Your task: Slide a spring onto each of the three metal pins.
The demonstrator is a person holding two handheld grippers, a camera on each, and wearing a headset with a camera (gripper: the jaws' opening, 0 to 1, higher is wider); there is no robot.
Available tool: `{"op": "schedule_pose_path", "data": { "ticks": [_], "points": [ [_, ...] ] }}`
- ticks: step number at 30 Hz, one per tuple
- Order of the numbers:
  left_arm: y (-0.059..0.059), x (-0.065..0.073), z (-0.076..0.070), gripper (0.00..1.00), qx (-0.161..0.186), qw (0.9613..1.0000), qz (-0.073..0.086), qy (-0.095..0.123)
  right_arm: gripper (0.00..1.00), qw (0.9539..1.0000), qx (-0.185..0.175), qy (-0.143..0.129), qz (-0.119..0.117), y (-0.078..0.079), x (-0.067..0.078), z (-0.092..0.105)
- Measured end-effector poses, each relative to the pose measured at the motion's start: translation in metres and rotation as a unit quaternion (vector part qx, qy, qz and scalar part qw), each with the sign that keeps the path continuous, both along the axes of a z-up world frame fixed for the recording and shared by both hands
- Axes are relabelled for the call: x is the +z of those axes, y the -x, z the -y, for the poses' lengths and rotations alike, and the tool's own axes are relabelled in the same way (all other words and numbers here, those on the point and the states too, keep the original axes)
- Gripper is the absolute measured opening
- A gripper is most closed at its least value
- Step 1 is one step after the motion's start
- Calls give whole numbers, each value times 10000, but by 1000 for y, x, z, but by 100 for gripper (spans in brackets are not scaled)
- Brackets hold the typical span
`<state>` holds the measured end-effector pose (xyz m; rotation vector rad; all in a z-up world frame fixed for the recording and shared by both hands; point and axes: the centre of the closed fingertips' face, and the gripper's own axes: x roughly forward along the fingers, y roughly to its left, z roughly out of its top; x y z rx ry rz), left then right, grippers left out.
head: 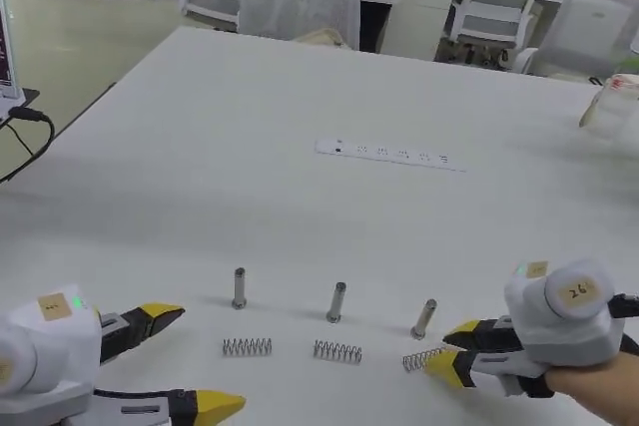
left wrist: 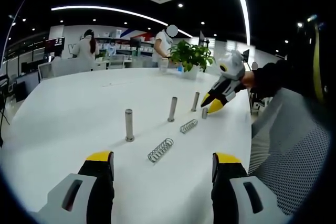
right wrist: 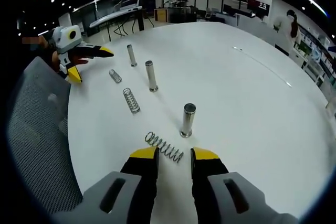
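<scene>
Your left tongs (head: 212,358) are nearest, low at the near edge of the white surface (head: 300,97). They are spread wide with nothing between them. Your right tongs (head: 442,348) are drawn close but not pressed together, and a gap shows between their yellow tips in the right gripper view. Those tips straddle one end of the right spring (head: 421,358), which lies flat. Three metal pins stand upright in a row: the left pin (head: 240,287), middle pin (head: 337,302) and right pin (head: 424,318). The left spring (head: 247,347) and middle spring (head: 337,351) each lie loose just in front of their own pin. A power strip (head: 389,154) lies farther back.
</scene>
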<state>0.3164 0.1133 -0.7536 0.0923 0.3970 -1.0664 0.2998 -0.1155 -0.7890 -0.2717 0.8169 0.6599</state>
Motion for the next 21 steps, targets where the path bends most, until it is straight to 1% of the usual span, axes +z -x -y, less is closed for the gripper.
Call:
{"op": "schedule_pose_path", "data": {
  "ticks": [9,21],
  "points": [
    [-1,0,0,72,28,10000,-8,9,22,9998,187,19,-50,0,-5,-7],
    [0,0,0,72,18,10000,-11,-7,17,9993,347,45,-116,8,-7,-12]
  ]
}}
